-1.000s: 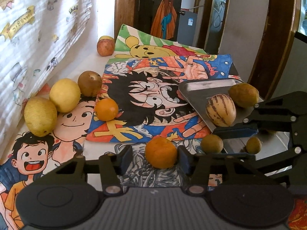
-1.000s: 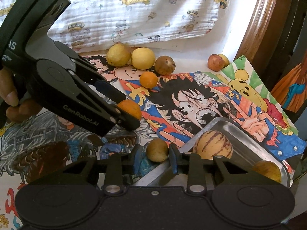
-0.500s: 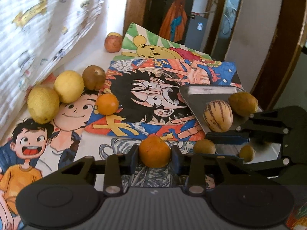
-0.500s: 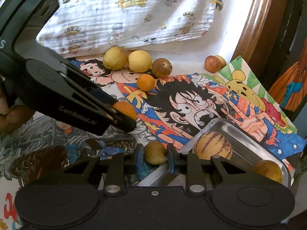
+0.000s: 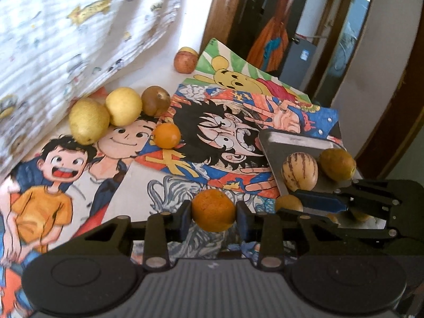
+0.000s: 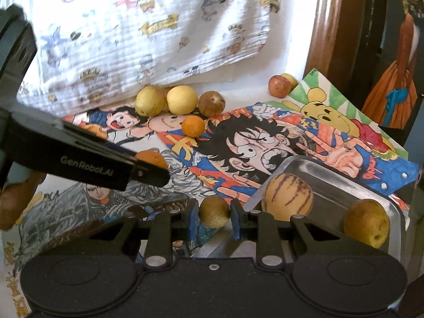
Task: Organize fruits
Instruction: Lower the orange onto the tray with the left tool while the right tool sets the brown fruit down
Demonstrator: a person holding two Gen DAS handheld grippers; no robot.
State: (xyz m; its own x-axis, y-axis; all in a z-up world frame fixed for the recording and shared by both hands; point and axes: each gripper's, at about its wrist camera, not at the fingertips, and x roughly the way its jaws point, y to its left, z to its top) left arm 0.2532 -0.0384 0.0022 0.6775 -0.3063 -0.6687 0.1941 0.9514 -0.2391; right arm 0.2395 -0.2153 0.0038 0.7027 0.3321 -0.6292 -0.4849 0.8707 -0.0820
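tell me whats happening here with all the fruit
A person is sorting fruit with a handheld claw in each hand. The left claw is shut on an orange, and the right claw is shut on a small brownish-yellow fruit beside the metal tray. The tray already holds a striped melon and a yellow-brown fruit. Two yellow pears, a brown fruit, another orange and an apple sit loose on the cartoon posters.

Two fruits point(image 6: 287, 196) in tray point(image 6: 344, 182) (right); four, perhaps, clustered point(image 6: 180, 100) behind.
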